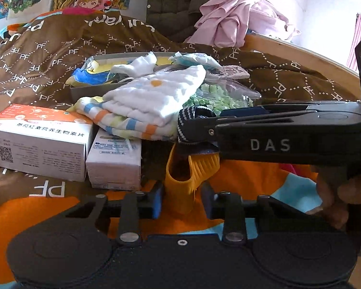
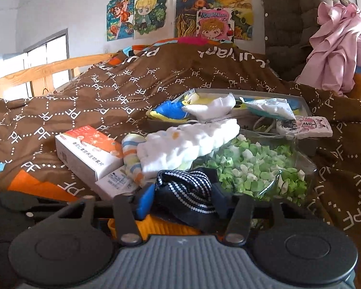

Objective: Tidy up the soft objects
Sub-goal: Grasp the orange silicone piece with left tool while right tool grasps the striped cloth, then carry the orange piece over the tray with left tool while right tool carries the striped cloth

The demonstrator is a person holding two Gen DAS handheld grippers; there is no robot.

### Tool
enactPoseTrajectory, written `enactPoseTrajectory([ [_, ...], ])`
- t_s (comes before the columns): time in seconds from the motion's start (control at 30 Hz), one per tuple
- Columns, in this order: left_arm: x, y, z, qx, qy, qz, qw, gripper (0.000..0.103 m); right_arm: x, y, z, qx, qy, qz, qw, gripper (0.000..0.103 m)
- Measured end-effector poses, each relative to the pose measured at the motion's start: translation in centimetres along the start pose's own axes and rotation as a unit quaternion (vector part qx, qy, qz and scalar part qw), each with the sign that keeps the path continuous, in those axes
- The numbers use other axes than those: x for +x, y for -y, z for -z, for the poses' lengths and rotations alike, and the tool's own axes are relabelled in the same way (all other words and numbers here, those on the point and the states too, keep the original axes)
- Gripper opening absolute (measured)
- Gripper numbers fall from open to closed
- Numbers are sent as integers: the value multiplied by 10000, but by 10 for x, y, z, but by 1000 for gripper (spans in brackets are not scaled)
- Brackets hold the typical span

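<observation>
An orange ribbed sock [image 1: 180, 187] stands between the blue pads of my left gripper [image 1: 181, 200], which is shut on it low over the bed. A dark navy sock with white dots [image 2: 187, 195] is pinched in my right gripper [image 2: 187, 203]. In the left wrist view that right gripper [image 1: 199, 130] reaches in from the right, just above the orange sock, with the dotted sock [image 1: 192, 122] bunched at its tips. The orange sock [image 2: 156, 226] shows under the right gripper. A folded white cloth [image 1: 156, 96] on a striped cloth [image 1: 122, 120] lies just beyond.
Two white medicine boxes [image 1: 38, 142] [image 1: 114, 159] sit to the left on the brown blanket [image 1: 48, 55]. A clear bag of green paper stars [image 2: 252, 163] lies to the right. A grey tray [image 2: 308, 144] of small cloths stands behind. Pink clothing [image 2: 337, 45] hangs far right.
</observation>
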State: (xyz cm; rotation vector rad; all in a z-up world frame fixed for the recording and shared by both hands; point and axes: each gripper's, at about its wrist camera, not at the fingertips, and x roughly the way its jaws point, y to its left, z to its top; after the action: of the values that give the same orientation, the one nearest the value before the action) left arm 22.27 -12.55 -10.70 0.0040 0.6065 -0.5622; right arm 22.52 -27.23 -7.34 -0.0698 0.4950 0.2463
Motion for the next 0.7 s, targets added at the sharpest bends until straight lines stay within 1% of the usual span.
enactPoseTrajectory([
  [0.03,1,0,-1,-13,8,-21,10000,31,0,0,0,5,-18,0,10000,38],
  [0.07,0,0,-1,-29,21,-30,10000,26,0,0,1,13,-28,11,10000,34],
  [0.13,-1,0,-1,-104,97,-39,9999,24,-1,2,2,46,-13,6,10000,23],
  [0.23,-3,2,-1,-157,184,-106,9997,19,-4,7,3,175,11,37,9998,11],
  [0.3,-6,4,-1,-151,266,-161,9994,15,-11,10,1,254,91,39,9996,9],
  [0.57,-32,22,-2,47,486,-326,9983,14,-41,15,-12,271,573,124,9979,7],
  [0.63,-40,24,-5,2,511,-337,9981,14,-50,15,-14,282,753,172,9966,7],
  [0.7,-49,23,-8,-177,543,-310,9979,14,-58,17,-17,330,926,203,9950,7],
])
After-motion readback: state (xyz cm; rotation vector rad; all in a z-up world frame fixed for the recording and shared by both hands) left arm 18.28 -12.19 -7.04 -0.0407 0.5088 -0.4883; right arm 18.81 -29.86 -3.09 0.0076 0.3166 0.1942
